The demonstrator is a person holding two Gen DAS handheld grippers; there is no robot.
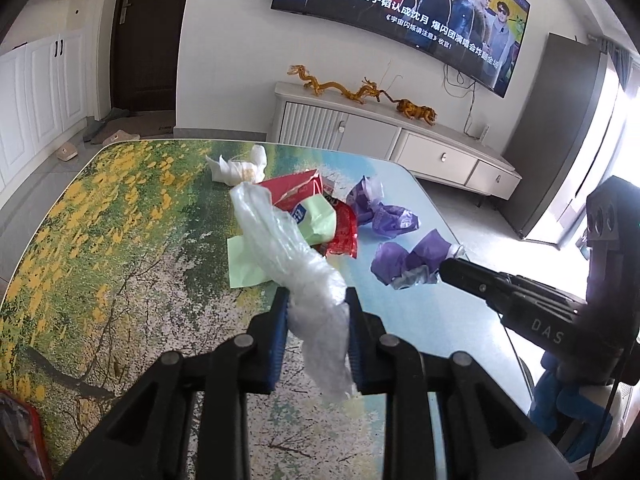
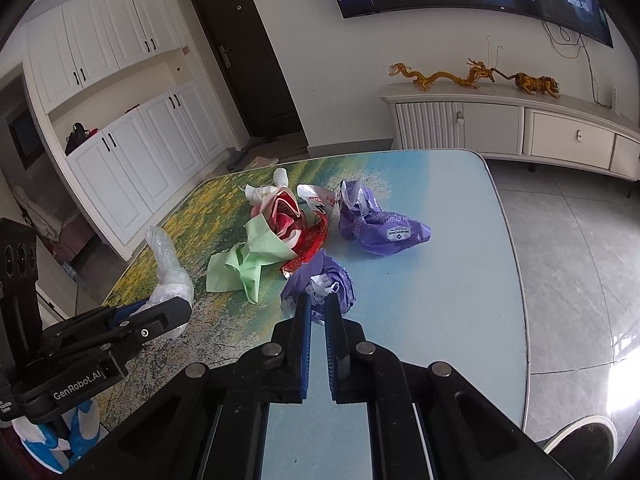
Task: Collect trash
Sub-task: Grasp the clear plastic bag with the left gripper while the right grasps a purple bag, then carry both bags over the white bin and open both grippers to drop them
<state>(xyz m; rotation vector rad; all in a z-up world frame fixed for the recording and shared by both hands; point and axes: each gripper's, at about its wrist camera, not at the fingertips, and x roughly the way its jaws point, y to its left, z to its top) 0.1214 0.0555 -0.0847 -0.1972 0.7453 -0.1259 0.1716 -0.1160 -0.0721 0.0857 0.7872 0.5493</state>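
Observation:
On a table printed with flowers lies a heap of trash: green paper, a red wrapper, a red box, white tissue and a purple bag. My left gripper is shut on a long crumpled clear plastic bag, which is lifted off the table. My right gripper is shut on a second crumpled purple bag with a white scrap in it, just right of the heap. Each wrist view shows the other gripper from the side.
The table's rounded far edge and right edge drop to a grey tiled floor. A white TV cabinet with golden figures stands under a wall television. A red item sits at the table's near left corner.

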